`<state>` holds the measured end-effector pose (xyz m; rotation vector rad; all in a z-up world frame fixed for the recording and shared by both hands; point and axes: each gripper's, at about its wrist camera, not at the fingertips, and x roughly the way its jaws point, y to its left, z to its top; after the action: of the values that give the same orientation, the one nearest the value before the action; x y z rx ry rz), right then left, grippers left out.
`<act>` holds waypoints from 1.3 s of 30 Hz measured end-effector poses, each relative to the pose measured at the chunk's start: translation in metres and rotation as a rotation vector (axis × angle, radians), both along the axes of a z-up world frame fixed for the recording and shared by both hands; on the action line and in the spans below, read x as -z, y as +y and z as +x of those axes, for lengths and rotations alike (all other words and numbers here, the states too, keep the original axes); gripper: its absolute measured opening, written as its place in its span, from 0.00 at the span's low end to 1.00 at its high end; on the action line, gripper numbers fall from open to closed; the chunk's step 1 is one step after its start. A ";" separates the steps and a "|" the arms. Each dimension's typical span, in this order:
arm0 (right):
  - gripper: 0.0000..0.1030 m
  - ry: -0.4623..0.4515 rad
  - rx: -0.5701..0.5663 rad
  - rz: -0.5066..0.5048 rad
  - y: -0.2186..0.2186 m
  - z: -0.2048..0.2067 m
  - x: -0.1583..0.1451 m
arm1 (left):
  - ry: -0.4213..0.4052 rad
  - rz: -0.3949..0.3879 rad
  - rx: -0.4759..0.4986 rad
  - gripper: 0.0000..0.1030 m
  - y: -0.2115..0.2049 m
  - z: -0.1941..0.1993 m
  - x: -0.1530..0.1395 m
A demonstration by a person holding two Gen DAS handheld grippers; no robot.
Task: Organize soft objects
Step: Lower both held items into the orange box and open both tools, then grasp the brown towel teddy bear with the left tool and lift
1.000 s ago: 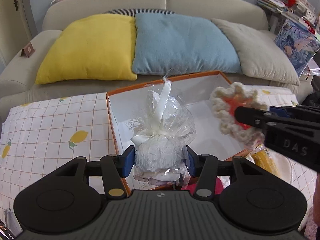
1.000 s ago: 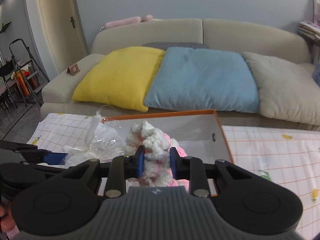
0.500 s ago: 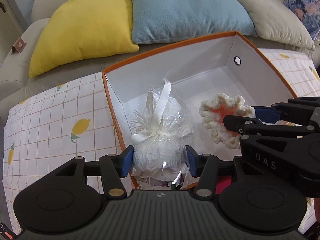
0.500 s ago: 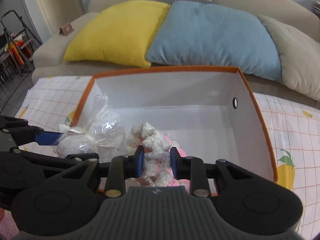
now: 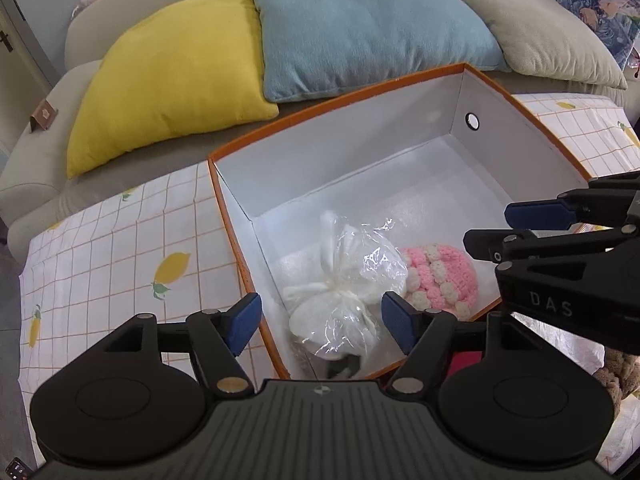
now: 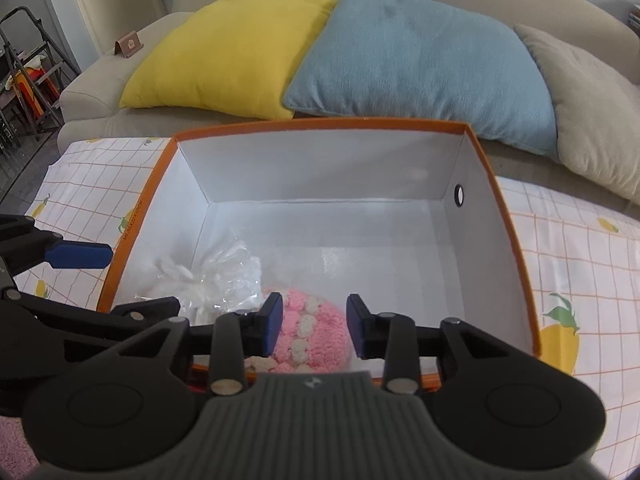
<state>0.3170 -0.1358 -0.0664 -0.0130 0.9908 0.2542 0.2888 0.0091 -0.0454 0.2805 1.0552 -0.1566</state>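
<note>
An orange-rimmed box (image 5: 340, 110) (image 6: 320, 122) with white walls stands on the lemon-print cloth. On its floor, in the near left corner, lies a white bundle in clear wrap (image 5: 344, 280) (image 6: 216, 280). A pink and cream crochet piece (image 5: 440, 276) (image 6: 312, 332) lies right beside it. My left gripper (image 5: 320, 326) (image 6: 124, 280) hangs above the bundle with jaws opening, pads clear of it. My right gripper (image 6: 315, 326) (image 5: 508, 226) hovers over the crochet piece, jaws opening, pads off it.
Behind the box a beige sofa (image 6: 120, 64) carries yellow (image 5: 172, 92), blue (image 5: 368, 28) and beige (image 5: 532, 28) cushions. The checked tablecloth (image 5: 120, 264) spreads to both sides. A folding ladder (image 6: 28, 60) stands far left. The far half of the box holds nothing.
Both grippers came down over the box and let go. The wrapped bundle and the crochet piece dropped from the jaws onto the box floor. Both pairs of jaws stand wider.
</note>
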 end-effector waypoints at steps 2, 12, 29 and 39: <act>0.39 -0.029 -0.001 -0.010 -0.002 -0.005 -0.007 | -0.025 -0.009 0.000 0.84 0.000 -0.003 -0.006; 0.52 -0.149 0.052 -0.006 -0.032 -0.049 -0.041 | -0.188 -0.138 -0.014 0.85 0.000 -0.029 -0.040; 0.64 -0.395 0.162 -0.142 -0.084 -0.192 -0.044 | -0.405 -0.320 0.106 0.85 -0.021 -0.142 -0.057; 0.64 -0.106 0.290 -0.049 -0.110 -0.238 0.012 | -0.243 -0.247 0.276 0.71 -0.061 -0.175 -0.012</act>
<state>0.0794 -0.2463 -0.0786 0.0716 0.8804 -0.0367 0.1141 -0.0518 -0.0332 0.2138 0.7437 -0.4860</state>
